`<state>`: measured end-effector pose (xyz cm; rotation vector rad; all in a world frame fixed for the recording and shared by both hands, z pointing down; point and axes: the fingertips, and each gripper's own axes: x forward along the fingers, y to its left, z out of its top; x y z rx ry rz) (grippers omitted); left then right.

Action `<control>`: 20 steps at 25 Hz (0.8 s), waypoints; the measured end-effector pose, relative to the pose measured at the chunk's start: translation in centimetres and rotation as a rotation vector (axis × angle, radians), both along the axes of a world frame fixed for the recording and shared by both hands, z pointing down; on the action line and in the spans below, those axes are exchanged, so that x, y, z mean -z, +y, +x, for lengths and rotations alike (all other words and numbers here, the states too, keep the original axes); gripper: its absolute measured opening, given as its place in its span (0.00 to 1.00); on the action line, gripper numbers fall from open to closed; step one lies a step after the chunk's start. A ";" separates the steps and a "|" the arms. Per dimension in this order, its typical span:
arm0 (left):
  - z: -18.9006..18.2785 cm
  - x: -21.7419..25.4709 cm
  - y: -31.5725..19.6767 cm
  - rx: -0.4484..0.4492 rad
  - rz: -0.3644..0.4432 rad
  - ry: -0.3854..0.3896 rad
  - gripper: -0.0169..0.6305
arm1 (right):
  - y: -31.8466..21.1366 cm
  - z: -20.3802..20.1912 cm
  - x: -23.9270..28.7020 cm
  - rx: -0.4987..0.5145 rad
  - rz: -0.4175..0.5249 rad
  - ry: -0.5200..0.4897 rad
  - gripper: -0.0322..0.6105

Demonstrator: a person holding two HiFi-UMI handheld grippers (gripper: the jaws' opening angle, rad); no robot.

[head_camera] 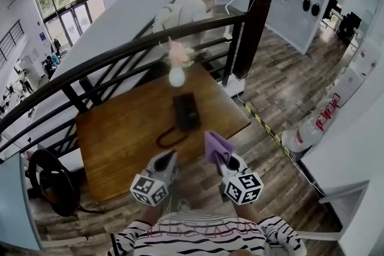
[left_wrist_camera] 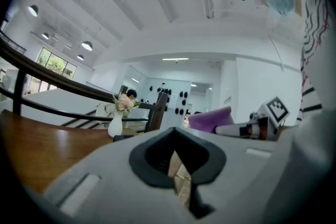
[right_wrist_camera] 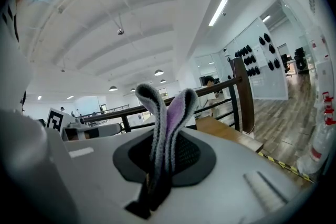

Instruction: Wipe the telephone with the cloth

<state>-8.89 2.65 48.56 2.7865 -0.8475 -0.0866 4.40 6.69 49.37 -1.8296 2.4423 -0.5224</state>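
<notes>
1. The left gripper (head_camera: 167,160) is held low at the near edge of the table (head_camera: 114,147), just in front of the person's striped sleeves. Its jaws are pressed together with nothing between them. Its own view takes in mostly ceiling, so it is judged to be tilted upward.
2. The telephone (head_camera: 186,111), black and flat, lies near the middle of the table, at about 1 o'clock from the left gripper and 11 o'clock from the right. Its cord (head_camera: 170,139) loops toward the near edge at 7 o'clock from it. A white vase (head_camera: 176,77) of pale flowers stands just beyond it at 12 o'clock.
3. The right gripper (head_camera: 227,160) is held level with the left and well short of the telephone. Its jaws are clamped on a purple cloth (head_camera: 216,146), whose folded end stands up past the fingertips. This gripper also appears tipped upward.
4. The wiping is judged not yet begun, as the cloth is well apart from the telephone.
5. To wipe well, the right gripper would need tipping down so the loose cloth end, not the jaws, meets the top. Strokes are best drawn toward 6 o'clock, away from the vase and clear of the cord. The left gripper could be rested on the telephone to keep it from sliding.
</notes>
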 end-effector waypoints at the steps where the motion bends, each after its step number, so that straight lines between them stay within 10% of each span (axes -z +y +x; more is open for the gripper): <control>1: -0.5 0.0 -1.0 -0.004 0.000 0.000 0.02 | -0.9 -0.5 0.0 -0.005 0.000 0.000 0.11; 20: -4.3 -1.0 -11.2 0.021 -0.030 0.006 0.02 | -11.8 -3.3 -0.5 -0.010 -0.019 -0.002 0.11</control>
